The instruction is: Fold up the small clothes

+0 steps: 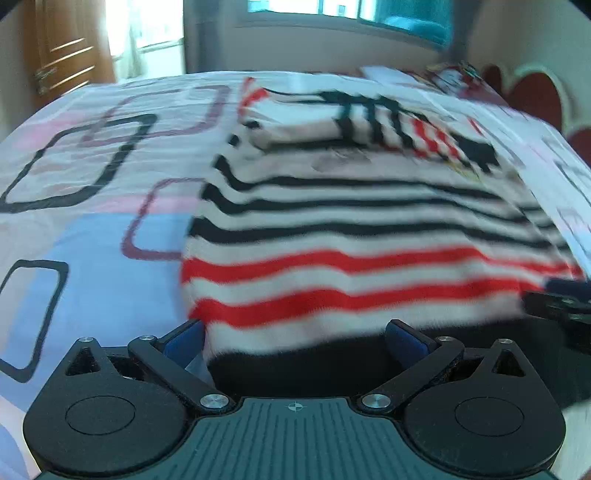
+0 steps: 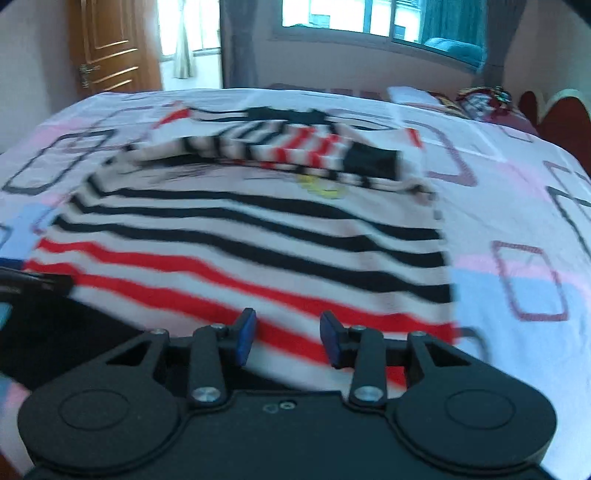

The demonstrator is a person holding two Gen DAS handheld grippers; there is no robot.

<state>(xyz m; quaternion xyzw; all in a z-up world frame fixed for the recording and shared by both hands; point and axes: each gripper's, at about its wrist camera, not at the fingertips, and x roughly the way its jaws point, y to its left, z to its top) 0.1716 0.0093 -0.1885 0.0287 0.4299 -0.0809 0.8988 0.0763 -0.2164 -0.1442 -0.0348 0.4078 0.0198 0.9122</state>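
Note:
A small white sweater [image 1: 351,229] with black and red stripes lies flat on the bed, its sleeves folded across the upper part [image 1: 388,125]. It also shows in the right wrist view [image 2: 258,236]. My left gripper [image 1: 295,338] is open wide over the sweater's near left hem, which has a black band. My right gripper [image 2: 288,332] is open over the near right hem, with the red stripes between its blue pads [image 2: 245,334]. The other gripper's tip shows at the right edge of the left wrist view [image 1: 557,302].
The bed sheet [image 1: 92,206] is white, pink and blue with rounded-square prints. A red headboard [image 2: 565,125] and pillows stand at the far right. A wooden door [image 2: 107,44] and a window [image 2: 351,18] are behind the bed.

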